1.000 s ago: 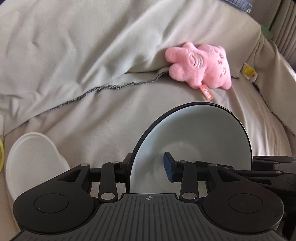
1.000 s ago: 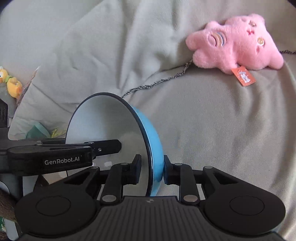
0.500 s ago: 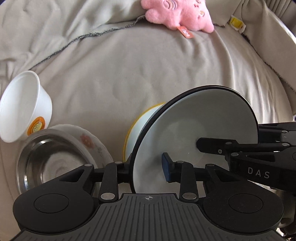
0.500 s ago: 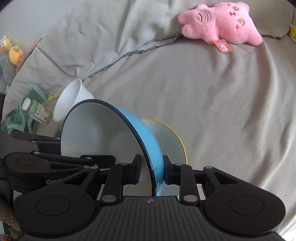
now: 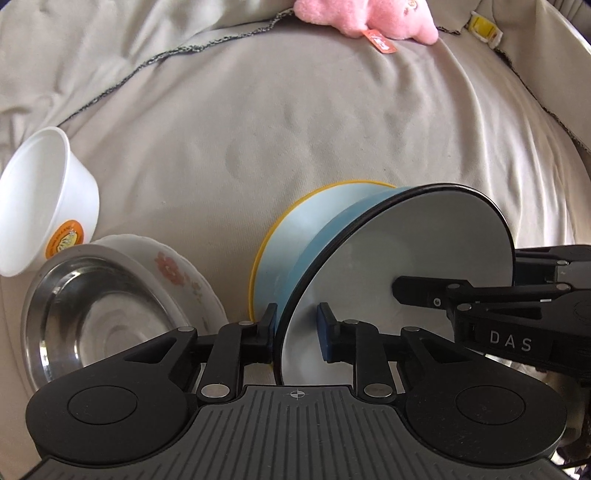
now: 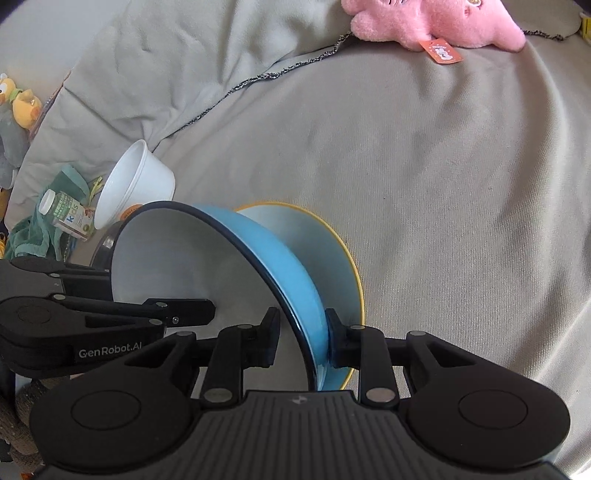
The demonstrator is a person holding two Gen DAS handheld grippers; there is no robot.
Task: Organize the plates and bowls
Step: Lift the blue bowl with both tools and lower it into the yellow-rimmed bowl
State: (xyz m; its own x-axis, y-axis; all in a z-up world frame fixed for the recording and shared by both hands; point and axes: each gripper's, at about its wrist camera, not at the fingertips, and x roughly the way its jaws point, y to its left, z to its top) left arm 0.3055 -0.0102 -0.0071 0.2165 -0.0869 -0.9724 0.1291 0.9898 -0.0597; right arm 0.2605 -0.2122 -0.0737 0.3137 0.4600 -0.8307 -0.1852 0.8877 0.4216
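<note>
A blue bowl [image 5: 424, 258] with a white inside and dark rim is tilted on edge and leans into a yellow-rimmed bowl [image 5: 295, 236] on the bed. My right gripper [image 6: 303, 332] is shut on the blue bowl's [image 6: 280, 258] rim, one pad inside and one on the blue wall. My left gripper [image 5: 295, 326] straddles the opposite rim with its jaws closing. Its outer pad is at the blue wall, and a strip of white shows before the inner pad. The yellow-rimmed bowl [image 6: 328, 243] is partly hidden behind the blue one.
A steel bowl [image 5: 92, 314] sits in a floral dish [image 5: 177, 269] at the left, with a white plastic bowl [image 5: 40, 199] tipped beside it. A pink plush [image 6: 443, 22] lies at the far edge. A small bottle [image 6: 66, 218] and green cloth lie far left.
Both grippers tipped downward and brought the blue bowl down against the yellow-rimmed bowl. The left jaws narrowed around the rim. The steel bowl and floral dish came into view.
</note>
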